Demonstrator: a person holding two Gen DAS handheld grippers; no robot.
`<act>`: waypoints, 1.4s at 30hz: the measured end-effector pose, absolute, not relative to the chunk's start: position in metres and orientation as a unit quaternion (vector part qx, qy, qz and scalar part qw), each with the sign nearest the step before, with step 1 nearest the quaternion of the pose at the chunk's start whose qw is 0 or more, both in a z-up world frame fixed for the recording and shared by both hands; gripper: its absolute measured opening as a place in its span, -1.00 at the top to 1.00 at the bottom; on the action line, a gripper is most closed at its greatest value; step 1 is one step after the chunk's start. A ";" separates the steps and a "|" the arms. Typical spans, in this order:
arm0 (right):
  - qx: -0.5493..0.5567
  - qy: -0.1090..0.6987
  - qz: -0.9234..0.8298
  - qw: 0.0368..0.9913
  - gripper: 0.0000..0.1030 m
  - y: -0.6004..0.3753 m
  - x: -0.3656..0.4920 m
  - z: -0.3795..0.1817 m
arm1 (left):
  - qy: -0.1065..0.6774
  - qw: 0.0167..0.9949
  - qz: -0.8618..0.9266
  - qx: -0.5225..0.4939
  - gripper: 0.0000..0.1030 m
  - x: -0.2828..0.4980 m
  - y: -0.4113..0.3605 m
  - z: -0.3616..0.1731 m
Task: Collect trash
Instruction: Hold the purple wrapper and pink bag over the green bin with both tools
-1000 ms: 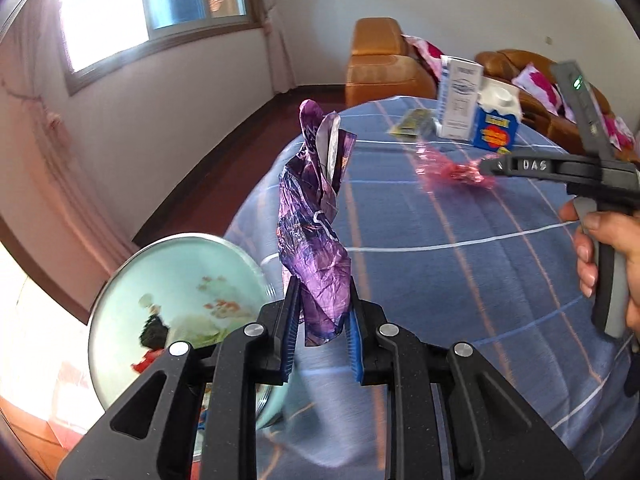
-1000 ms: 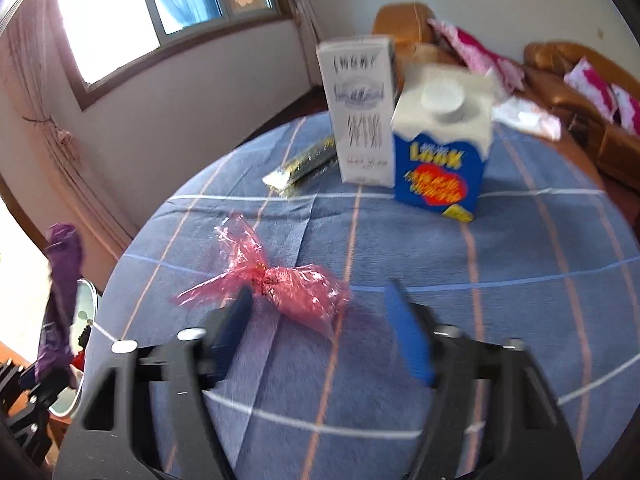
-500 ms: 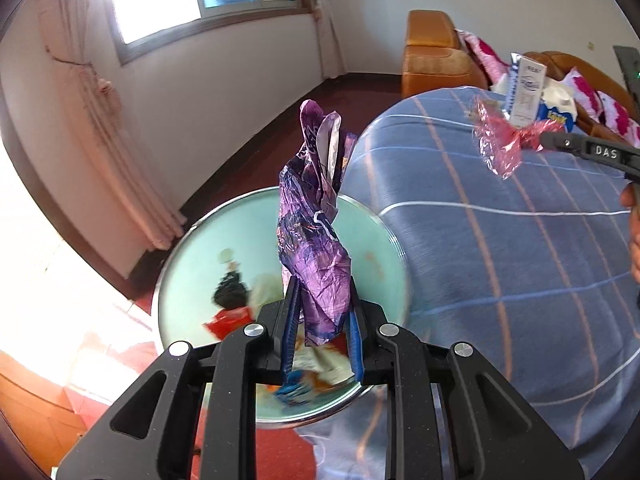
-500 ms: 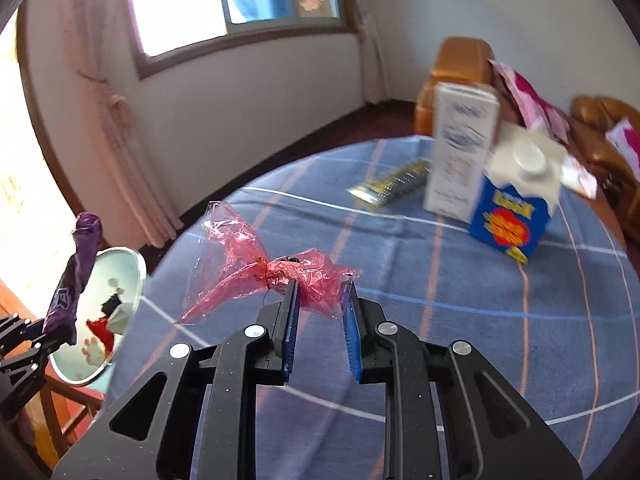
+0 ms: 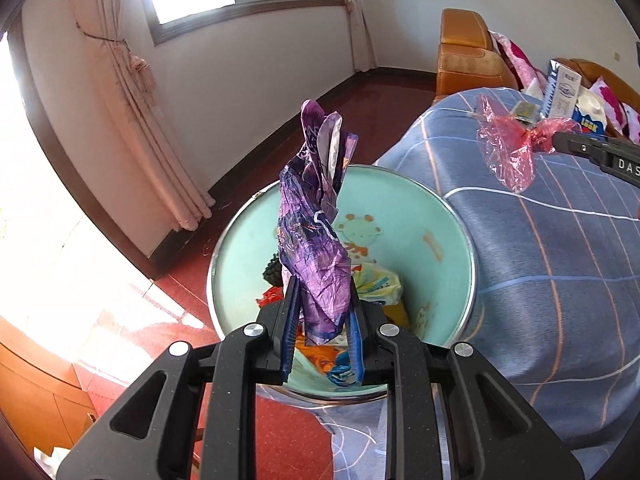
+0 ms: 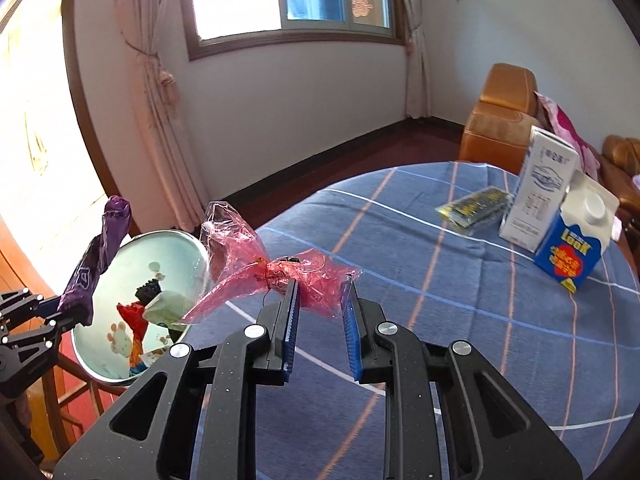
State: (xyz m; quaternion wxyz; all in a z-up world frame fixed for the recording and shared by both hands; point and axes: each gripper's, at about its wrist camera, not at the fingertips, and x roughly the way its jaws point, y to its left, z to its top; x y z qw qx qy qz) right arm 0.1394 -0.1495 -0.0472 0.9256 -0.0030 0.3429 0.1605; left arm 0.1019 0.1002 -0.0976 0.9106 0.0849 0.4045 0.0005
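Below the left gripper (image 5: 322, 322), jaws pinching a purple wrapper (image 5: 314, 236), the bin (image 5: 460, 232) already holds trash (several pieces); the right gripper (image 6: 320, 320) pinches a red wrapper (image 6: 276, 272); cartons (image 6: 572, 248) remain beyond.

Left gripper (image 5: 322, 332), with purple wrapper (image 5: 314, 240) clamped, is now off the surface's (image 5: 560, 264) edge and above the open mint bin (image 5: 448, 240); a second ago the bin sat low left of it. Right gripper (image 6: 320, 320) jaws have just been closing: wide open around the red cellophane (image 6: 280, 272) on the cloth before, now pinching it. Cellophane is lifted clear of the surface, carried toward the bin side.
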 end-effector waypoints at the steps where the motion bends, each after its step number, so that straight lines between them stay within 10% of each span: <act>1: -0.006 0.342 0.163 0.925 0.58 -0.146 0.139 -0.047 | 0.405 0.911 0.002 0.083 0.59 0.102 0.102 -0.098; 42: -0.074 0.334 0.226 0.912 0.58 -0.072 0.147 -0.047 | 0.406 0.910 0.037 0.079 0.59 0.103 0.119 -0.096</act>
